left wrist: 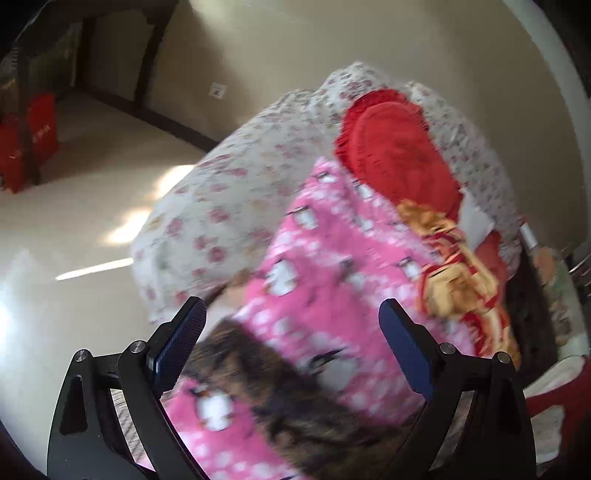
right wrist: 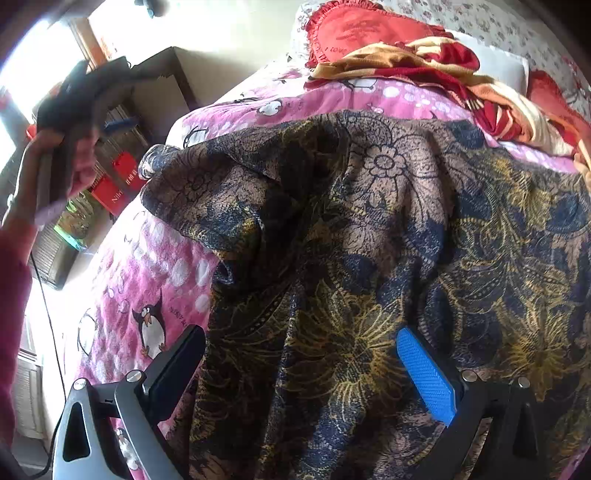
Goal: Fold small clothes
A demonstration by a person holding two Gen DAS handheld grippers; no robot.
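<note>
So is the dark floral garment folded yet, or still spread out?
Spread, not folded: the dark floral garment lies rumpled in one loose layer across the pink bedcover.

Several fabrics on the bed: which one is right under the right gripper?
The dark floral garment, navy and brown with gold flowers, lies crumpled beneath the open right gripper. The pink penguin bedspread is underneath it; the red-and-gold blanket lies farther off.

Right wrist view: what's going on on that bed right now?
A person holds a pair of tongs in each hand over a bed covered by a pink penguin blanket. A dark floral garment lies rumpled and unfolded on it. The right tongs are open just above the garment, gripping nothing. The left tongs are open too; that view is blurred. A red heart cushion sits at the far end.
</note>
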